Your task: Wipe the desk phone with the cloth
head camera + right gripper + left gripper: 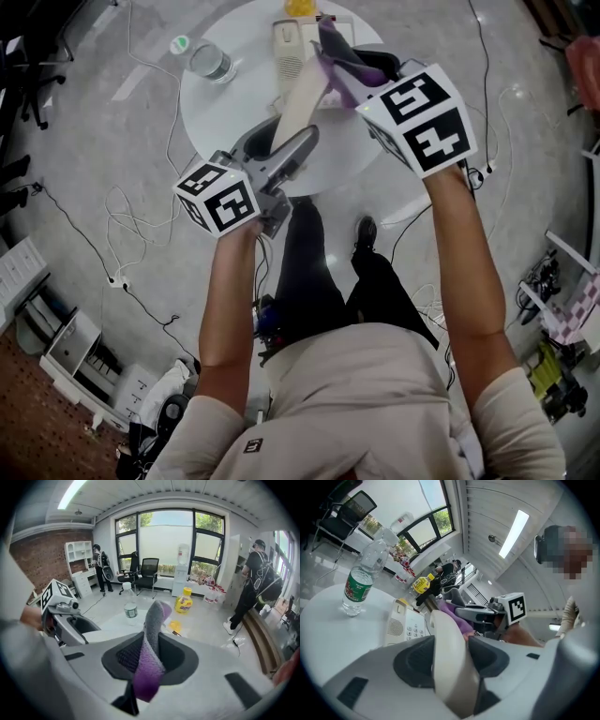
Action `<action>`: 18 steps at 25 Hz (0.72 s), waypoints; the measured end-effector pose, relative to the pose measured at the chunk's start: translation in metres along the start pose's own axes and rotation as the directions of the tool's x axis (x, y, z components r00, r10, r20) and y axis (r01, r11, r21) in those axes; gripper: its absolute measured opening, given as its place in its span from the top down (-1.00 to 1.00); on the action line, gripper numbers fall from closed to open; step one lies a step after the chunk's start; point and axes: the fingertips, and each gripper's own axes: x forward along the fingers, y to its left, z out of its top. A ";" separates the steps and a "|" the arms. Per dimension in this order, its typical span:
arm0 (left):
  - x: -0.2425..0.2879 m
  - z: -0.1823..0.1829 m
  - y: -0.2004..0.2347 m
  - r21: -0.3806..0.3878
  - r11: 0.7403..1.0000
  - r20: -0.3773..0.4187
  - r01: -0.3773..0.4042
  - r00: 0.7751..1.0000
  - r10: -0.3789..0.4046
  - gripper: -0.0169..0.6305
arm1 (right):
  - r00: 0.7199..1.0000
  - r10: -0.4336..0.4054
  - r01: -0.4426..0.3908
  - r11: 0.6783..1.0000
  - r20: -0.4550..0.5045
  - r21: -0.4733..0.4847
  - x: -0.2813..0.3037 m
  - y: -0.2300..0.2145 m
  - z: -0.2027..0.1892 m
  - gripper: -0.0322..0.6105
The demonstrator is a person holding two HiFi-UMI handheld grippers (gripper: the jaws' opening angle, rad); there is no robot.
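Note:
The cream desk phone base (289, 47) sits at the far side of the round white table (225, 112). Its handset (302, 101) is lifted off and slants over the table, with my left gripper (281, 155) shut on its near end. In the left gripper view the handset (447, 653) fills the gap between the jaws, with the base (401, 625) beyond it. My right gripper (361, 70) is shut on a purple-and-grey cloth (337, 61), held right beside the handset's far end. In the right gripper view the cloth (152, 639) stands up between the jaws.
A clear water bottle (211, 64) stands on the table's left side, with a green cap (179, 43) near the edge. A yellow object (300, 7) lies behind the phone. Cables run over the floor around the table. People and office chairs are farther back in the room.

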 end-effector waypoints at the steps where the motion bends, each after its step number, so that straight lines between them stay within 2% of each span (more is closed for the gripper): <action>1: 0.000 0.000 -0.001 0.000 1.000 0.000 0.001 1.000 -0.001 0.27 | 1.000 -0.009 0.009 1.000 -0.001 0.006 -0.002 -0.005 -0.001 0.67; 11: 0.008 0.005 0.003 0.012 0.999 0.014 -0.036 0.999 0.036 0.27 | 0.996 -0.081 0.079 0.996 0.033 0.048 -0.016 -0.033 -0.006 0.67; 15: 0.013 0.012 0.016 0.042 0.994 0.039 -0.104 0.994 0.103 0.27 | 0.988 -0.137 0.131 0.988 0.067 0.082 -0.025 -0.050 -0.008 0.67; 18: 0.019 0.020 0.031 0.096 0.978 0.055 -0.187 0.982 0.183 0.27 | 0.981 -0.167 0.156 0.981 0.093 0.120 -0.033 -0.060 -0.010 0.67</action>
